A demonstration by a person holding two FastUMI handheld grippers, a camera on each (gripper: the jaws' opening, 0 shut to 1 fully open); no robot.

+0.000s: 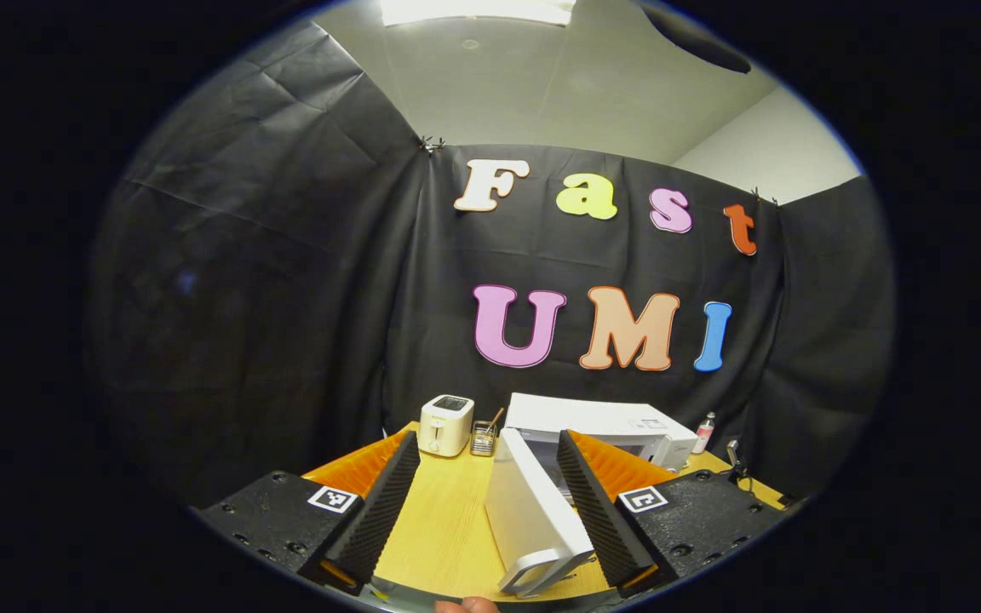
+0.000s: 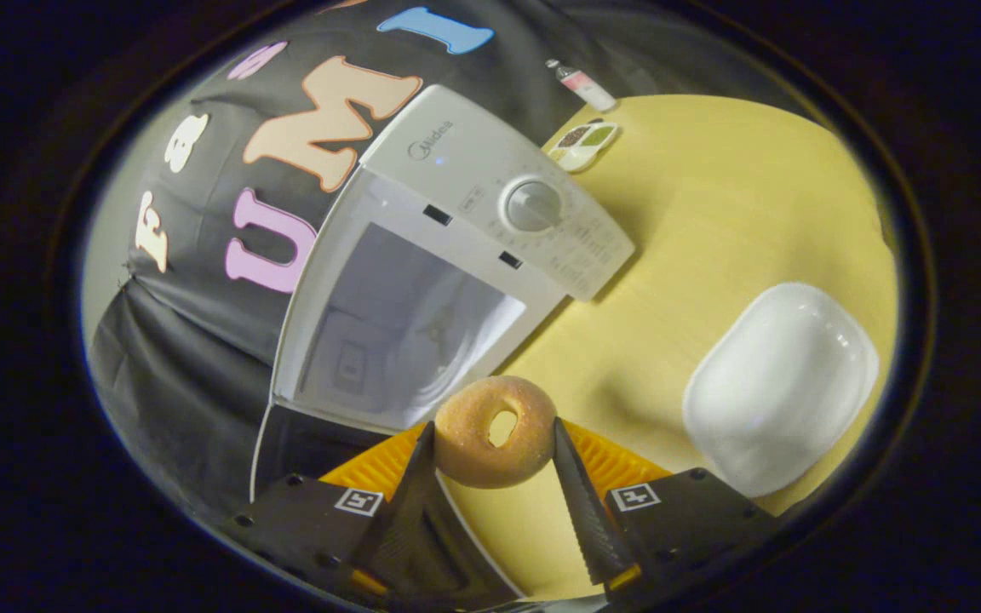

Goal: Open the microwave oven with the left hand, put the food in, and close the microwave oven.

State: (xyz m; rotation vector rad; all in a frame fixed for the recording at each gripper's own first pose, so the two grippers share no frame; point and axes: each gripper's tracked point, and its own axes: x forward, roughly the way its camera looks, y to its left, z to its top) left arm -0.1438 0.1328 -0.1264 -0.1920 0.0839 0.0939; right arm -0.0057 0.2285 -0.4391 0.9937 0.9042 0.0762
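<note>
Leftmost in the left gripper view, the left gripper hangs above the wooden desk with its fingers spread wide and nothing between them. Beyond it stands a cream toaster, then a small holder with sticks just beside it. Next comes the white microwave oven, whose door is swung open toward the camera, its edge close to the gripper's right-side finger; whether they touch I cannot tell. A small bottle stands past the oven.

In the right gripper view, the oven's open cavity lies left, its dial further right. The right gripper pinches a sugared donut between both fingers, just before the cavity. A white plate rests on the desk at far right.
</note>
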